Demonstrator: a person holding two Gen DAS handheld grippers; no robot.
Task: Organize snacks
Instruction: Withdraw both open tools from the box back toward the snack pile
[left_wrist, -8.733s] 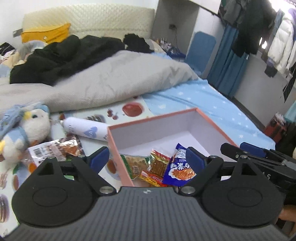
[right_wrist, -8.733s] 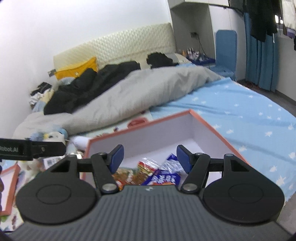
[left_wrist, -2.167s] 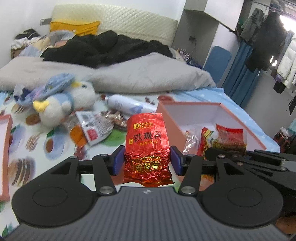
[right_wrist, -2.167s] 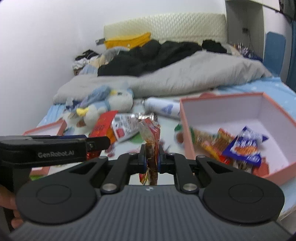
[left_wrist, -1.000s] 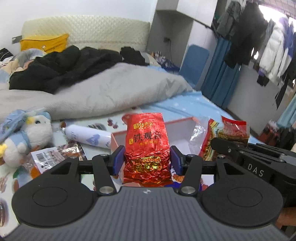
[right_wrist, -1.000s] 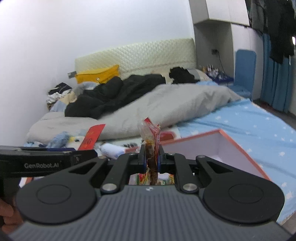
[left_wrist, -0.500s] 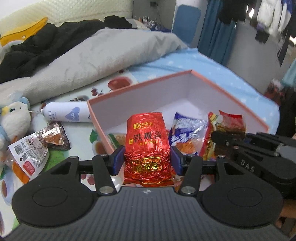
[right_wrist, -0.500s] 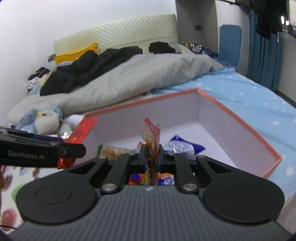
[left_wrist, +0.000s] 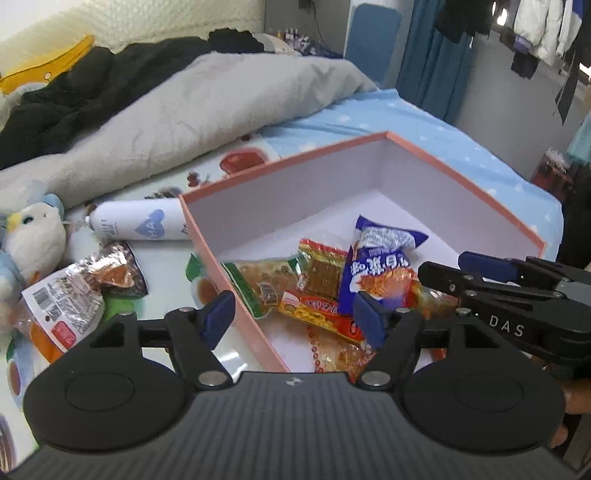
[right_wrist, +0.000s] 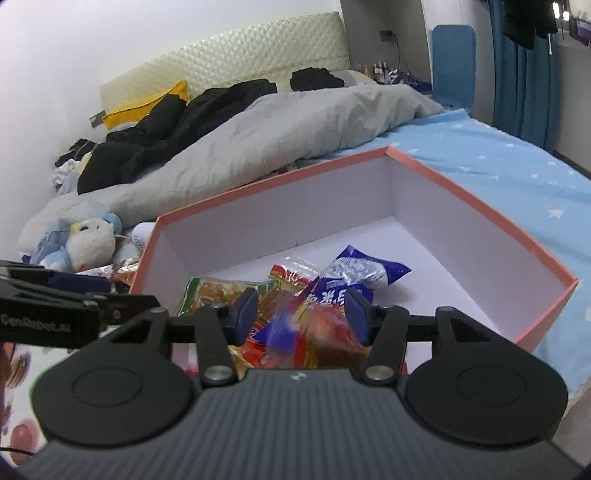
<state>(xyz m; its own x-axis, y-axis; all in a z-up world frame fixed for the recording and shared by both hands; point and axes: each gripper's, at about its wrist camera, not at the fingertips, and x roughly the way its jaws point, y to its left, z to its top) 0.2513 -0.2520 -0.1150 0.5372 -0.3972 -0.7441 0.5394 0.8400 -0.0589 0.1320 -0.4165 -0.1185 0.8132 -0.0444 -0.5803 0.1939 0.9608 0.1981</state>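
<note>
An open pink box (left_wrist: 436, 173) with a white inside is set on the bed, and everything here is placed by it. Inside the box, in the corner nearest the cameras, a heap of snack packets is gathered: a blue and white packet (left_wrist: 376, 273), a clear packet with a green edge (left_wrist: 262, 284) against the left wall, and a brown biscuit packet (left_wrist: 321, 273) between the two. The far half of the box floor is seen bare and white.

The left gripper (left_wrist: 295, 314) is held over the box's near left wall, with one of its fingers outside the wall and the other inside, above the heap. Its fingers have just been opening and are spread wide, with nothing pressed between them. The right gripper (right_wrist: 301, 310) is held over the near end of the box; its fingers have just been opening too and are parted. A red and blue packet (right_wrist: 295, 332) is seen blurred in the gap between them, and whether the fingers are touching it cannot be told.

Outside the box, just beyond its left wall, a white bottle (left_wrist: 140, 225) is laid on its side. Further left, some loose packets (left_wrist: 81, 291) and a plush bird (left_wrist: 33, 236) are left on the printed sheet. Behind the box a grey blanket (left_wrist: 207, 99) is piled.
</note>
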